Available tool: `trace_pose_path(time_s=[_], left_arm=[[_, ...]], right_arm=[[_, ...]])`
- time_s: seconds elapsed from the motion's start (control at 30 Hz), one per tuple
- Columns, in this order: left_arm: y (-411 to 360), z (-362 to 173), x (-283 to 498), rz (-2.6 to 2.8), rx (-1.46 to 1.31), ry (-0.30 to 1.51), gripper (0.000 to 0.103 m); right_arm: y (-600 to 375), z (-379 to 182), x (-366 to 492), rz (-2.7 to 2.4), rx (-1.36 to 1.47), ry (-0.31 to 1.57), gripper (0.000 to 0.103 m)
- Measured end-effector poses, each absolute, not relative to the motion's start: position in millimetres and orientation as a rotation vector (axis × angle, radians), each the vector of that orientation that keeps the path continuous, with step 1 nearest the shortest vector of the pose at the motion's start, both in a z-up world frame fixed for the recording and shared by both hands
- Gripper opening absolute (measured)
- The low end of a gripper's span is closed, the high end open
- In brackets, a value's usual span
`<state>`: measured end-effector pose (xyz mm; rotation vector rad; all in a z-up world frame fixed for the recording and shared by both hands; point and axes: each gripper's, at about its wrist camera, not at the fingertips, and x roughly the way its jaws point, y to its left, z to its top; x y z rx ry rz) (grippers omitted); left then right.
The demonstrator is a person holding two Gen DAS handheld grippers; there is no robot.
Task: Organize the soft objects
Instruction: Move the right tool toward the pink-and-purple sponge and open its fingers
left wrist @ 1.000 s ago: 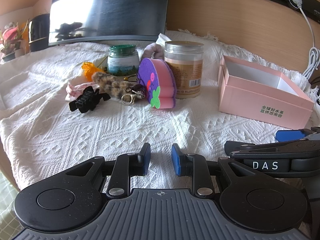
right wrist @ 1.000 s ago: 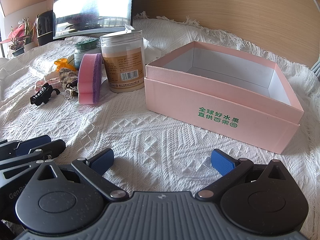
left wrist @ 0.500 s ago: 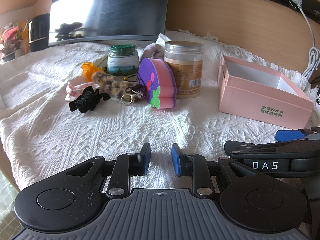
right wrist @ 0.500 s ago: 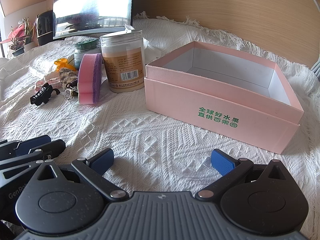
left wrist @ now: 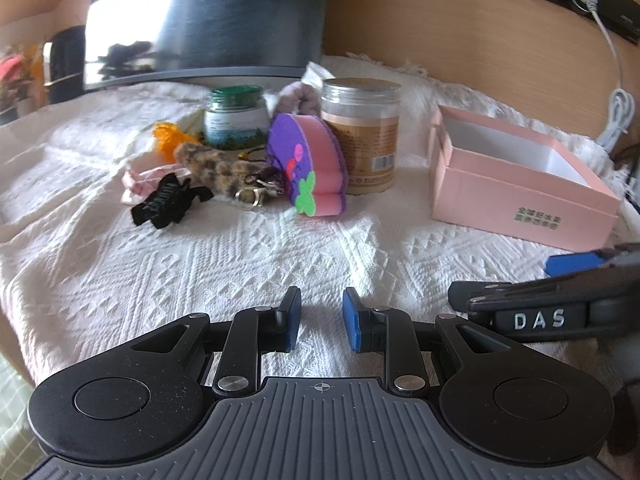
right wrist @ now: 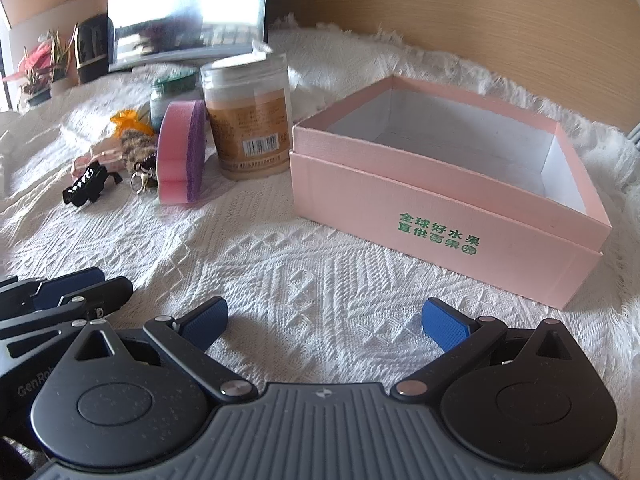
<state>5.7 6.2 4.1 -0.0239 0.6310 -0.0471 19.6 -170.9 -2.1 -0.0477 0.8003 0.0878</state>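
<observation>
Nothing is shifting since a second ago: both claws are staying put above the white cloth (left wrist: 280, 264). Going from left to right ahead of the left gripper (left wrist: 320, 320), whose jaws are standing partly apart and empty, the leopard plush keychain (left wrist: 216, 168) and the pink-and-purple foam sponge (left wrist: 316, 164) are lying ahead and slightly left. Both look light and squashy; pinching the sponge across its thick edge seems safest. The right gripper (right wrist: 324, 320) is gaping wide, empty, with the pink box (right wrist: 440, 208) ahead to its right.
</observation>
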Motion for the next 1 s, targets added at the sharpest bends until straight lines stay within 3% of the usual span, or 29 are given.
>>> trace_pose_path(time_s=[0.2,0.37,0.43,0.5,0.7,1.0], left_arm=[[37,19,25,-0.150,-0.084,0.730,0.025],[70,46,42,-0.138,-0.082,0.706,0.025],[88,57,51,-0.133,-0.068,0.680,0.025],[106,65,60,-0.097,-0.054,0.666,0.025],[155,65,106,0.010,-0.079,0.756,0.025],[174,45,129,-0.064,-0.209,0.833,0.025]], right_arm=[[-175,4,29,0.107,-0.068,0.910,0.103],[-171,5,39,0.099,-0.075,0.972,0.103],[-170,7,43,0.092,-0.067,0.992,0.097],[-167,13,41,0.063,-0.056,0.965,0.091],[-146,55,37,0.018,-0.047,0.815,0.091],[-126,72,41,0.039,-0.082,0.781,0.091]])
